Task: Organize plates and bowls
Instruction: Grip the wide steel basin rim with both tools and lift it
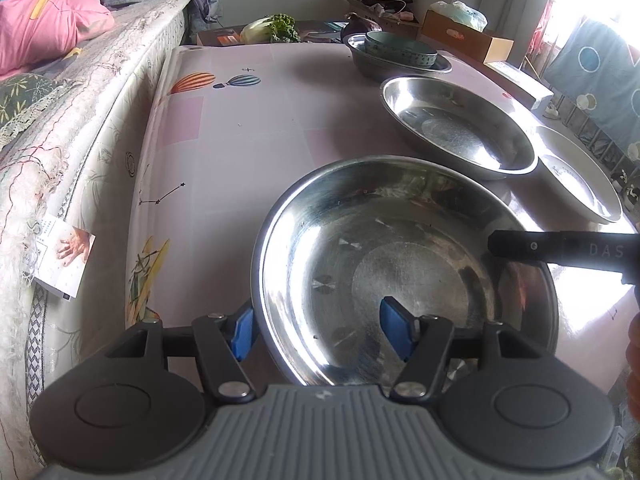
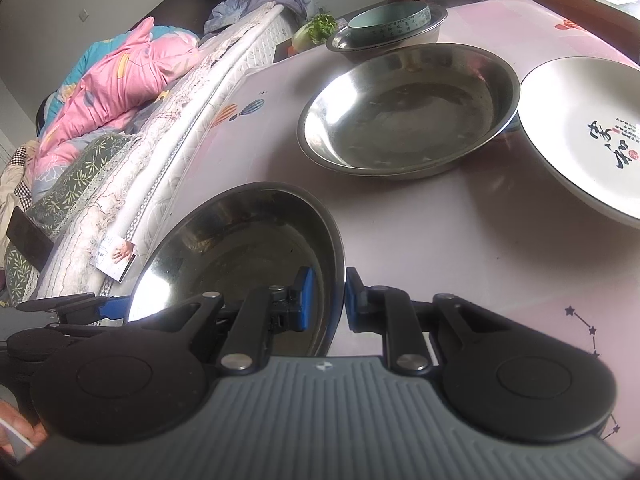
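Plates and bowls sit spread over the pink patterned counter (image 1: pixel 224 128), which stands right against a bed (image 1: pixel 60 120) on its left side. Largest of the loose pieces is the near steel plate (image 1: pixel 360 248), closest to both cameras and framed by both claws, probably because it is wide and shallow enough to want a hold on two sides. Behind it, a little apart, rests a second steel plate (image 2: pixel 404 108) of like shape, a likely base for stacking. Just beside that one, at the counter's right edge, lies a white plate (image 2: pixel 592 132) with dark calligraphy painted on it. At the far end a steel bowl (image 2: pixel 432 28) already carries a teal bowl (image 2: pixel 388 20) nested inside it, so part of the sorting looks done.

Left claw (image 1: pixel 316 330) is spread wide, one blue pad outside the near plate's rim and the other over its inner slope; neither pad presses the metal that I can see. Right claw (image 2: pixel 326 298) straddles the opposite rim with its blue pads drawn close, the wall of the plate running between them. Whether they truly pinch it or leave a sliver of gap I cannot tell. In my judgement the plate is being readied for a lift onto its twin.
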